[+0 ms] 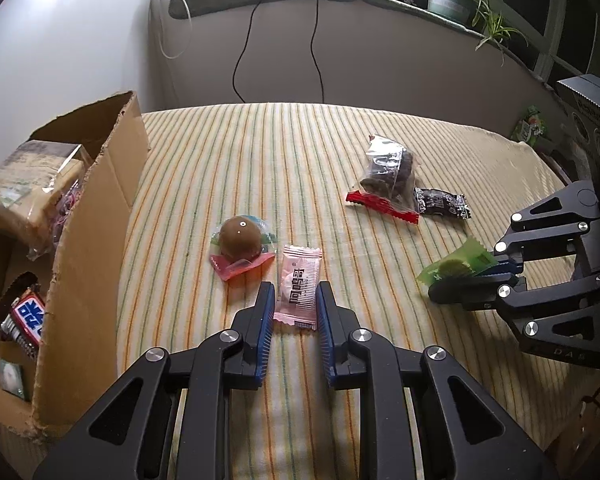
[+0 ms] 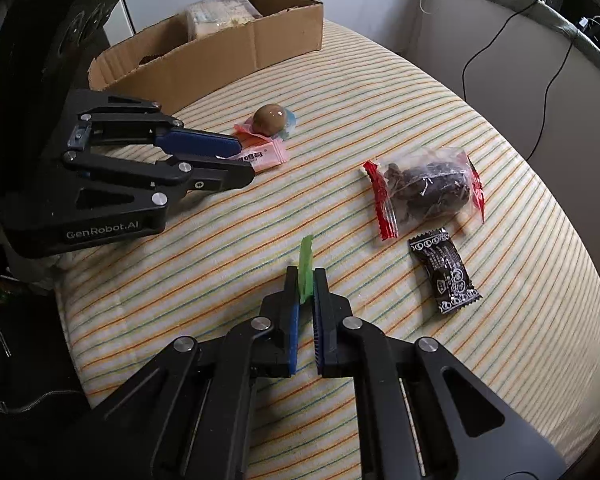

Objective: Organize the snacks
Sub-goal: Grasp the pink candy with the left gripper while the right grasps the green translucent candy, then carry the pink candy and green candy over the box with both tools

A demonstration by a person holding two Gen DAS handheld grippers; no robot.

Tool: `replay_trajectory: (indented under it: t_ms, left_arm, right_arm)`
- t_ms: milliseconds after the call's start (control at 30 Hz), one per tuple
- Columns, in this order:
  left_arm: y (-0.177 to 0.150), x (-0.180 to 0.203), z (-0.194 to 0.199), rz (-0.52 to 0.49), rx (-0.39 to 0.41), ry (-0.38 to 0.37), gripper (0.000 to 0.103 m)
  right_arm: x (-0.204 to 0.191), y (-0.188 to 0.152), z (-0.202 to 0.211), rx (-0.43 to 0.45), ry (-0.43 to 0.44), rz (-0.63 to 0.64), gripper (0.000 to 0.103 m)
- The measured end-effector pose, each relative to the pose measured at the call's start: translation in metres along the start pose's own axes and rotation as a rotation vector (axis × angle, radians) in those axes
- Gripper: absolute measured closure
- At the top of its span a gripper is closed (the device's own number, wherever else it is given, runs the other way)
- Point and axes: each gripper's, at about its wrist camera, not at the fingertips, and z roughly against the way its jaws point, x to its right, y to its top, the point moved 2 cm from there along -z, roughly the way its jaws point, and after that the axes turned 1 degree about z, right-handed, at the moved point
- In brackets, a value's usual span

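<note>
We hold two snacks at once. Our left gripper squeezes the pink candy packet on the striped cloth — our right gripper pinches the green packet tight, likely to carry both to the cardboard box.

"GenRobot.AI" on left claw body, "DA" on right claw body
</note>
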Motion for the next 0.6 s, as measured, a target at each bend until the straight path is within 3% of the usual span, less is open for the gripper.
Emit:
replay_trajectory:
  t_ms: [600]
  left_arm:
    - [0.006, -0.013, 0.041, 0.035, 0.103, -0.004, 0.084]
  right_arm:
    - [0.008, 0.012, 0.042, 0.127, 0.003, -0.097, 0.098]
